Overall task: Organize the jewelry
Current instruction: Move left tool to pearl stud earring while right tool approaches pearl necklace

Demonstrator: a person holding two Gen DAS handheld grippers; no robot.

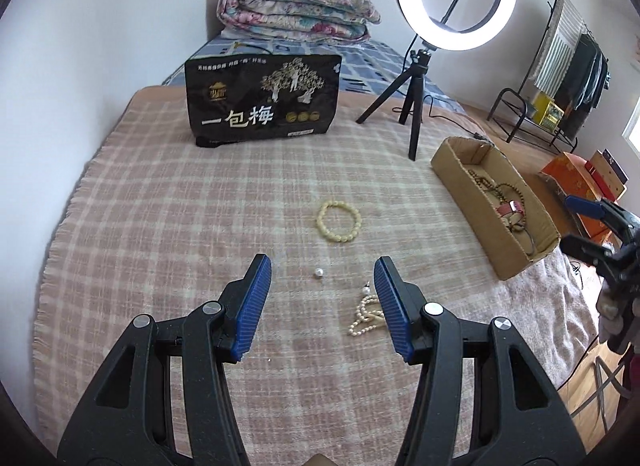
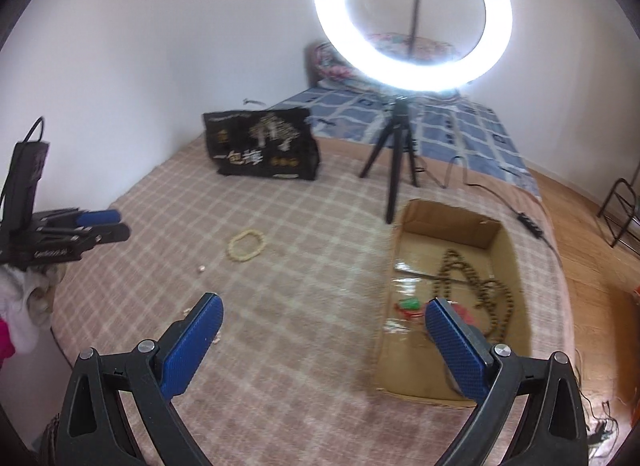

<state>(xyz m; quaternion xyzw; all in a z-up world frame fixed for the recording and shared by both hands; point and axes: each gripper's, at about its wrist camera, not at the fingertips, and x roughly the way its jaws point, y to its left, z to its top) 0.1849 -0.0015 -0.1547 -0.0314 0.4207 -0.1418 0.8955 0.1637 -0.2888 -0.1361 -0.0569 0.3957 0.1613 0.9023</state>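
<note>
A cream bead bracelet lies on the plaid blanket, with a small silver bead nearer me and a pearl necklace beside my right finger. My left gripper is open and empty above them. A cardboard box at the right holds brown bead strings and a red item. In the right wrist view my right gripper is open and empty beside the box, where brown beads lie. The bracelet and the left gripper also show there.
A black snack bag stands at the back of the blanket. A ring light on a black tripod stands beside the box, its cable trailing right. A folded quilt lies behind. A clothes rack and orange boxes are on the floor at the right.
</note>
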